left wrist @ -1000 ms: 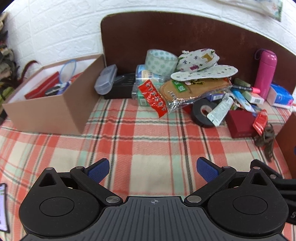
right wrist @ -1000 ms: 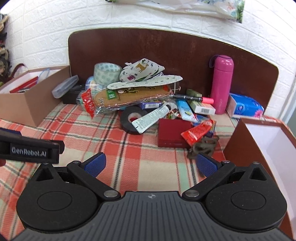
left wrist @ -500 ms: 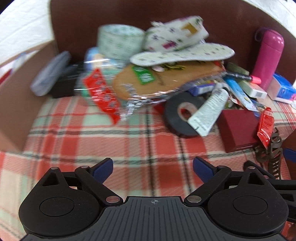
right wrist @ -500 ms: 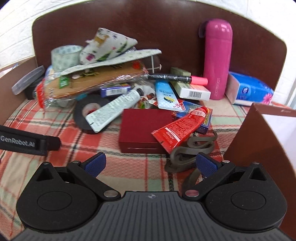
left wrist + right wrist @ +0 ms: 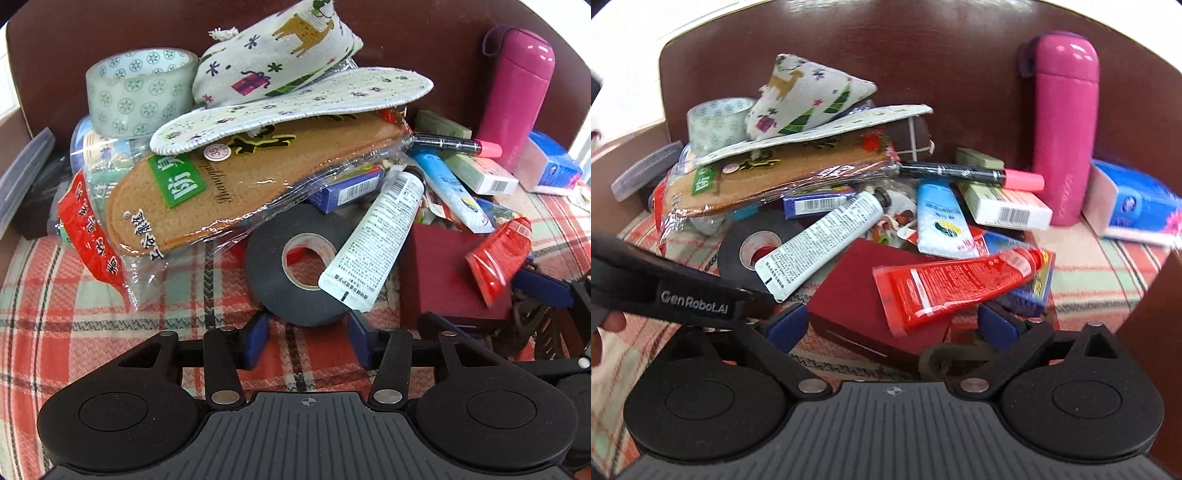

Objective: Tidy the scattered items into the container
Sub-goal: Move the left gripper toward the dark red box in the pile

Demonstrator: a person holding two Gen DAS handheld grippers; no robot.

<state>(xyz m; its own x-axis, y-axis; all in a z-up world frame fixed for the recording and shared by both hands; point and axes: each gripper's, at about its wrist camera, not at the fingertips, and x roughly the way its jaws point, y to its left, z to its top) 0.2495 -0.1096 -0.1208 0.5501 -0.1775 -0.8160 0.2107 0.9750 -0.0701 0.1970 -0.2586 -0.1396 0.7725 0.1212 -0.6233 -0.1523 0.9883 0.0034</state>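
A black tape roll (image 5: 275, 269) lies on the plaid cloth at the front of a heap, with a white tube (image 5: 380, 229) resting on it. My left gripper (image 5: 308, 341) straddles the roll's near edge; its jaws are closing and the pads show no contact with it. A dark red box (image 5: 846, 291) with a red tube (image 5: 953, 284) lying across it sits between the fingers of my right gripper (image 5: 892, 325), whose jaws are wide and starting to close. A brown container wall (image 5: 1148, 314) stands at the right.
The heap holds packaged insoles (image 5: 229, 184), a patterned tape roll (image 5: 136, 92), a fabric pouch (image 5: 280, 55), a marker (image 5: 967, 172) and small boxes. A pink bottle (image 5: 1065, 125) and blue tissue pack (image 5: 1141, 206) stand against the brown backboard. A dark strap (image 5: 938, 358) lies under my right gripper.
Both grippers have moved forward and down to the heap. The left jaws have narrowed around the black tape roll's edge. The right jaws now flank the dark red box.
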